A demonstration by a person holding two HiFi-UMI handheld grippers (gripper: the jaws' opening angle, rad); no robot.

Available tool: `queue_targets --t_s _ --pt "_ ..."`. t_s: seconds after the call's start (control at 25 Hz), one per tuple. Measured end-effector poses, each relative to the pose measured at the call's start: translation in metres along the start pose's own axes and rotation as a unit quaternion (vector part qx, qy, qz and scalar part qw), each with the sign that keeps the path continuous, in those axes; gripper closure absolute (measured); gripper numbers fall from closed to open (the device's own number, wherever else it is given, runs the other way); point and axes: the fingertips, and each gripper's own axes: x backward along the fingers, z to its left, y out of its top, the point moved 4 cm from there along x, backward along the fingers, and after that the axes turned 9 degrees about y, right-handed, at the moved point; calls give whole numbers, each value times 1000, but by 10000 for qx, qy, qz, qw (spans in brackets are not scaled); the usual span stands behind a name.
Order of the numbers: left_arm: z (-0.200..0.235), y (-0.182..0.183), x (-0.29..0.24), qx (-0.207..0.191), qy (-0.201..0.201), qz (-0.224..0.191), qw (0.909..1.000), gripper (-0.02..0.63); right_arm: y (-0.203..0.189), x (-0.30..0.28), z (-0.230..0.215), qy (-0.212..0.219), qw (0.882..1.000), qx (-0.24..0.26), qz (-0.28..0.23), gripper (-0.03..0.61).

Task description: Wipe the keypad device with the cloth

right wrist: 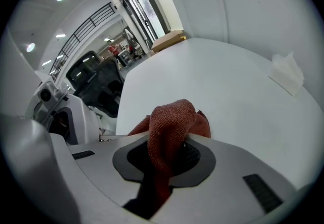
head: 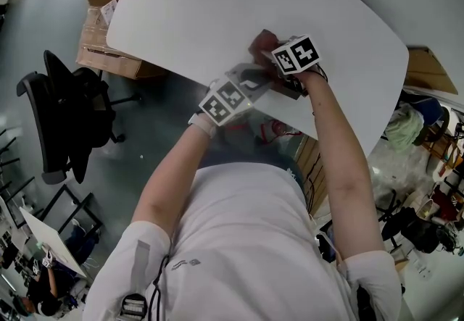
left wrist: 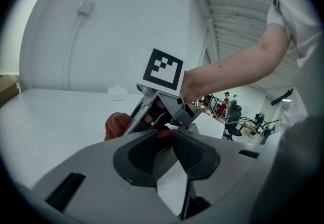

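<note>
cloth (right wrist: 171,122) clamped in right gripper (right wrist: 169,154); left gripper (left wrist: 169,144) part-open; keypad device seemingly hidden.

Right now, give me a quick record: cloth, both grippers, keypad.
cloth: red, bunched, on the white table near its edge
right gripper: shut on cloth
left gripper: jaws apart, nothing clamped, pointing at right gripper and cloth
keypad: not clearly visible in any view
</note>
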Motion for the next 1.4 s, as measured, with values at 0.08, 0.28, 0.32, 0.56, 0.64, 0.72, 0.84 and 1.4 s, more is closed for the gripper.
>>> queue_targets --t_s 0.08,0.28,0.32,0.56,0.64,0.72,0.84,1.4 --pt "0 0 0 6 64 -46 10000 514 1 1 5 192 9998 15 -74 500" --pt "0 -1 1 -3 72 -71 9999 515 -1 1 17 590 9981 13 -177 502" --pt "0 -1 1 -4 62 -72 10000 515 0 1 19 634 9978 50 -177 503" --pt "1 -1 1 -81 86 -161 9998 518 2 10 32 915 9956 144 -108 503" --pt "1 -1 0 -49 88 -134 9999 518 1 12 30 912 9957 49 -165 503" --pt "1 -1 0 52 65 -84 9999 517 1 11 29 815 9964 1 -238 503" --pt "-2 -4 5 243 37 -32 9997 518 -3 6 30 635 9977 21 -229 502" --pt "-2 -25 53 1243 1786 -275 9757 517 -8 -2 31 154 9998 -44 -142 502"
